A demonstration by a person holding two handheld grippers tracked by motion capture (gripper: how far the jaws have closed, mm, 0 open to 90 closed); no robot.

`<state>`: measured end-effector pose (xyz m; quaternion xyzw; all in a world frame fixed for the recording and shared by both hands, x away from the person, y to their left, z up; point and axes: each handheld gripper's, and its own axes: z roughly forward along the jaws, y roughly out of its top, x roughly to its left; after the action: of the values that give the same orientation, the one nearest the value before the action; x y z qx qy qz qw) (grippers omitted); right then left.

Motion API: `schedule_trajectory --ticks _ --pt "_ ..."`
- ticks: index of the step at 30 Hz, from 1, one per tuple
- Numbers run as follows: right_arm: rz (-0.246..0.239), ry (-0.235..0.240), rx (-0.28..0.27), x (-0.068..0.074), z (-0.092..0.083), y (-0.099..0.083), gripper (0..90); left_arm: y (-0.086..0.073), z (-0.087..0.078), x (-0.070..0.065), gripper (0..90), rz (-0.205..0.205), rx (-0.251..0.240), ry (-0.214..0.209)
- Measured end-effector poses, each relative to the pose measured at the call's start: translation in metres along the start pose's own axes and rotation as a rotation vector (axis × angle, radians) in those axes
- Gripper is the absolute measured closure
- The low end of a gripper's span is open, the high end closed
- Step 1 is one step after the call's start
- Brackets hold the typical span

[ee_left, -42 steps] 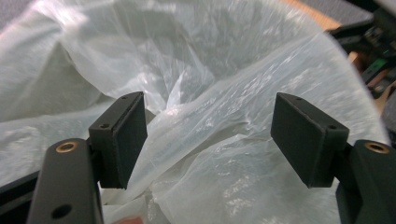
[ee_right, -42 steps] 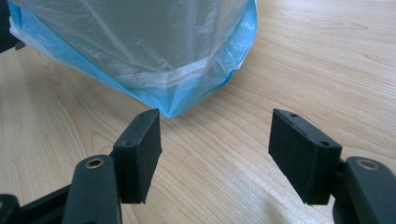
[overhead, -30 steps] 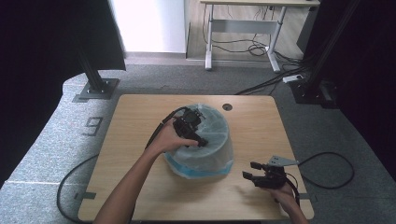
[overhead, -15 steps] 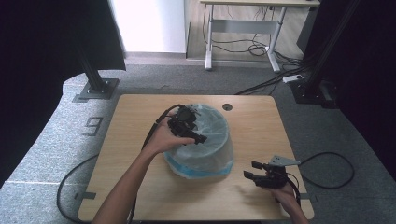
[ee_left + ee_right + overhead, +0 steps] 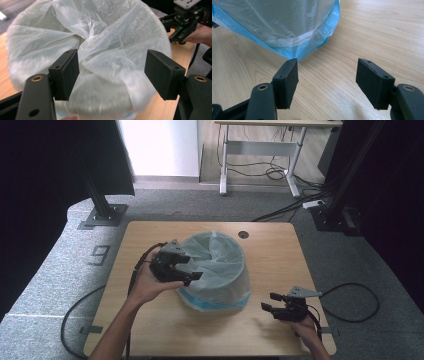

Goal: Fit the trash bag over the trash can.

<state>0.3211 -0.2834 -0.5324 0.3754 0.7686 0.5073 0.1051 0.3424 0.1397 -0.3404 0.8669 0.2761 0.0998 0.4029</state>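
Round bin lined with a thin translucent white plastic bag (image 5: 217,265) stands near the middle of the light wooden table (image 5: 270,245). Bag is pulled over the rim and hangs down the outside; a blue edge (image 5: 294,51) shows at the bottom, lying on the table surface. Inside the bin the plastic is crumpled into loose folds.

Left gripper (image 5: 192,275), held in the person's left hand (image 5: 145,285), sits at the bin's left rim, jaws pointing across the opening. In the left gripper view its jaws (image 5: 111,73) stand wide apart over the bag's folds; pads press on nothing. That picture is blurred at the bin's edges.

Right gripper (image 5: 267,306) rests low near the table's front right corner, clear of the bin, jaws pointing toward it. In the right gripper view the jaws (image 5: 327,75) stand apart with bare table between them, the bag's blue edge just beyond the left pad.
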Motion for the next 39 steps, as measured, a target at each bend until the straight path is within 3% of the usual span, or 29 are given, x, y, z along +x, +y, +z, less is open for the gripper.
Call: schedule_trajectory --ticks 5,11,12,13,14,15,18,28,30,39 --pt "-0.003 -0.002 0.006 0.001 0.001 0.000 33.4 -0.014 -0.014 -0.006 27.8 0.008 -0.029 0.025" --pt "-0.002 -0.012 0.004 0.001 0.001 -0.001 33.4 -0.043 -0.024 -0.004 27.7 -0.033 -0.054 0.036" --pt "0.001 -0.013 0.004 0.000 0.001 -0.001 33.4 -0.054 -0.026 -0.003 27.7 -0.048 -0.058 0.036" --pt "0.001 -0.013 0.004 0.000 0.001 -0.001 33.4 -0.054 -0.026 -0.003 27.7 -0.048 -0.058 0.036" --pt "0.003 -0.017 0.003 -0.001 0.000 -0.001 33.4 -0.064 -0.028 -0.001 27.6 -0.067 -0.059 0.036" --pt "0.003 -0.017 0.003 -0.001 0.000 -0.001 33.4 -0.064 -0.028 -0.001 27.6 -0.067 -0.059 0.036" --pt "0.006 -0.013 0.004 -0.001 0.001 -0.001 33.4 -0.084 -0.028 -0.003 27.5 -0.070 -0.042 0.062" --pt "0.011 0.002 0.016 0.000 0.004 -0.003 33.3 -0.119 -0.028 0.000 27.7 -0.112 -0.031 0.092" --pt "0.023 0.005 0.011 -0.002 0.004 -0.003 33.3 -0.132 -0.026 0.001 27.7 -0.126 -0.017 0.088" --pt "0.015 -0.009 0.004 -0.001 0.005 -0.002 33.1 -0.148 -0.023 0.012 27.7 -0.191 -0.038 0.055"
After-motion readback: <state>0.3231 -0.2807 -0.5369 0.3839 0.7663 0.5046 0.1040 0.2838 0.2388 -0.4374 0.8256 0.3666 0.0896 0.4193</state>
